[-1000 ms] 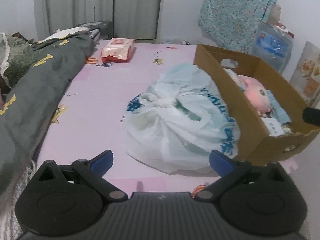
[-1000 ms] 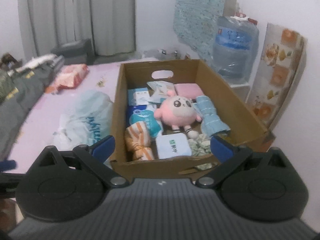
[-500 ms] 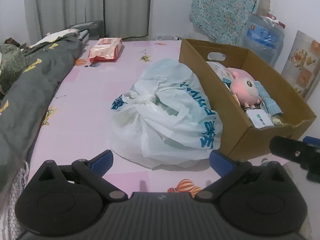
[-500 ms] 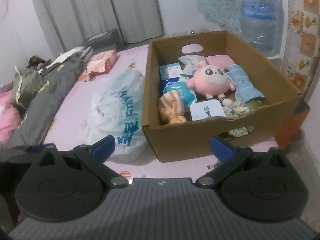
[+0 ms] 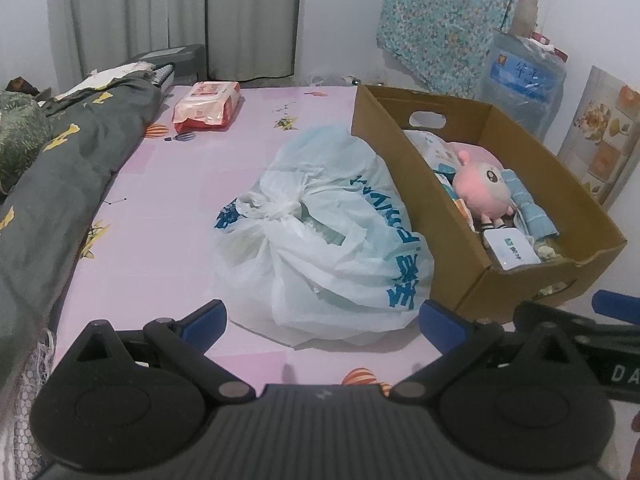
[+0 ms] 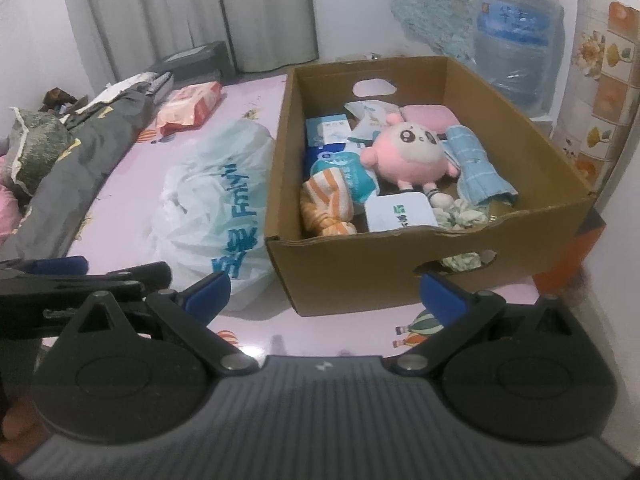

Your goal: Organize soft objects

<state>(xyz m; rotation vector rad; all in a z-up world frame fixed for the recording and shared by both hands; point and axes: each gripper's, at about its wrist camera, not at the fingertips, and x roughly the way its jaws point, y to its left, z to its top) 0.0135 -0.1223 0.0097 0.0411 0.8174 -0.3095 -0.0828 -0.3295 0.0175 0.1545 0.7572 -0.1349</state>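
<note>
1. Plainly, both tools are idle: the left gripper (image 5: 322,316) is spread wide and holds nothing, and the right gripper (image 6: 324,294) is likewise released and empty.
2. The box (image 6: 360,276) sits on the pink bed (image 5: 168,208), at about 1 o'clock in the left view and dead ahead at 12 in the right view.
3. Inside it lie the plush (image 6: 412,154), a striped cloth (image 6: 326,204) at its 8 o'clock, a blue towel (image 6: 476,168) at its 3 o'clock, and a white pack (image 6: 400,212) at its 6 o'clock.
4. The tied bag (image 5: 328,232) rests against the box's left wall, at 12 o'clock from the left gripper and near it.
5. A wipes pack (image 5: 208,106) lies well apart, at 11 o'clock.
6. I judge the step to be a pause between picks, with much already boxed.
7. Next probably calls for the left gripper to reach to the bag's knot (image 5: 280,206), pinch it firmly, and lift; thin plastic may slip or tear.
</note>
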